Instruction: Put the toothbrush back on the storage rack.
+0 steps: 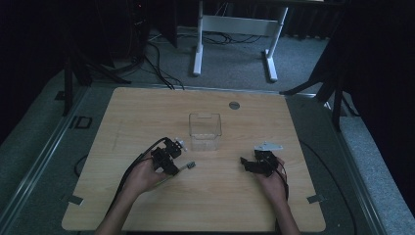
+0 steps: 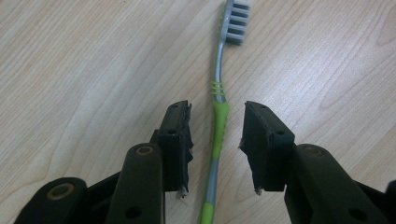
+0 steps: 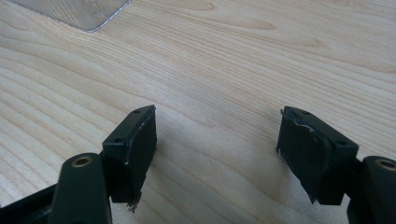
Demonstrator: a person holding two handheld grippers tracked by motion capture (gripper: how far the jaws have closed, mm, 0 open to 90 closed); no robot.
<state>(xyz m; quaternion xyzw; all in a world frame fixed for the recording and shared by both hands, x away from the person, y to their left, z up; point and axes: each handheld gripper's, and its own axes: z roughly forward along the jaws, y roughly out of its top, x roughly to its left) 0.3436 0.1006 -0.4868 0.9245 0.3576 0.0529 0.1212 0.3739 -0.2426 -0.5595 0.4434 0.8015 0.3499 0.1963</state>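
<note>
A toothbrush (image 2: 219,116) with a green-and-grey handle and grey bristles lies flat on the wooden table (image 1: 147,112), its head (image 1: 191,165) pointing right in the high view. My left gripper (image 2: 217,109) straddles the handle with its jaws open. There is a gap on each side, and neither pad touches the handle. In the high view the left gripper (image 1: 172,166) sits left of centre, just below a clear plastic container (image 1: 205,131). My right gripper (image 1: 246,165) rests low over bare wood at the right. Its jaws (image 3: 217,116) stand wide open with nothing between them.
The clear container stands upright at the table's middle, and its corner (image 3: 79,11) shows in the right gripper view. A small grey round cap (image 1: 234,105) sits in the tabletop near the far edge. White desk legs (image 1: 198,44) and cables lie on the floor beyond.
</note>
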